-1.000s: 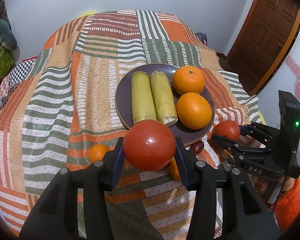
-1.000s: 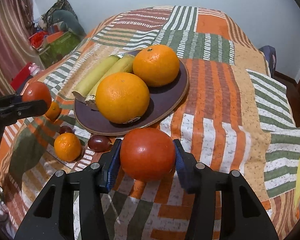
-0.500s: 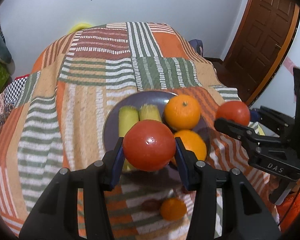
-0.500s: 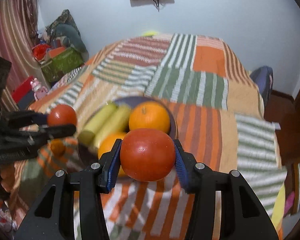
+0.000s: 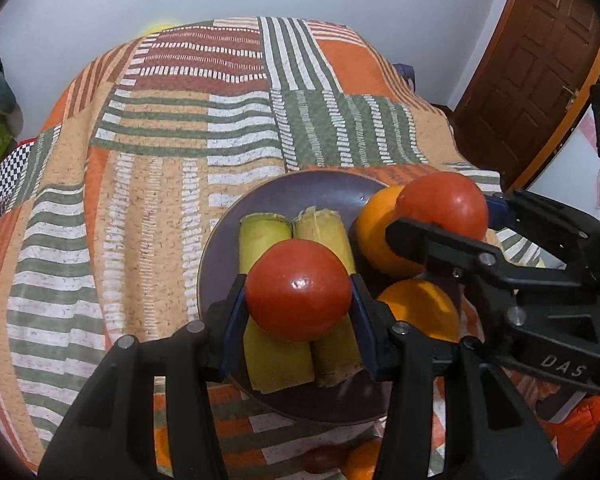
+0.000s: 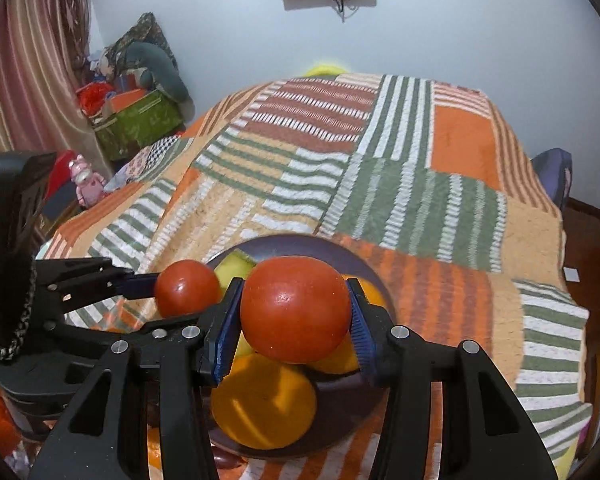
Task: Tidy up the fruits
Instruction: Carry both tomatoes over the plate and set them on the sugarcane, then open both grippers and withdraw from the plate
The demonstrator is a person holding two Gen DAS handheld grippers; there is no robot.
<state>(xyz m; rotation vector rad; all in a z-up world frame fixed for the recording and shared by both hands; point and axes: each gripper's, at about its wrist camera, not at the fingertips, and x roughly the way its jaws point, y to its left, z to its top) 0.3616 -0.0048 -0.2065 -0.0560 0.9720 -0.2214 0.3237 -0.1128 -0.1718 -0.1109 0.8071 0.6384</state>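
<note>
My left gripper is shut on a red tomato and holds it above the dark plate. My right gripper is shut on a second red tomato, also above the plate. The plate holds two yellow-green corn pieces and two oranges. In the left wrist view the right gripper hovers over the far orange. In the right wrist view the left gripper holds its tomato at the plate's left side.
The plate lies on a bed with a striped patchwork quilt. Small fruit lies on the quilt in front of the plate. A wooden door stands at the right. Boxes and toys are piled at the left wall.
Both grippers have risen and moved forward with their tomatoes, from the quilt in front of the plate to above it. They have also come closer together.
</note>
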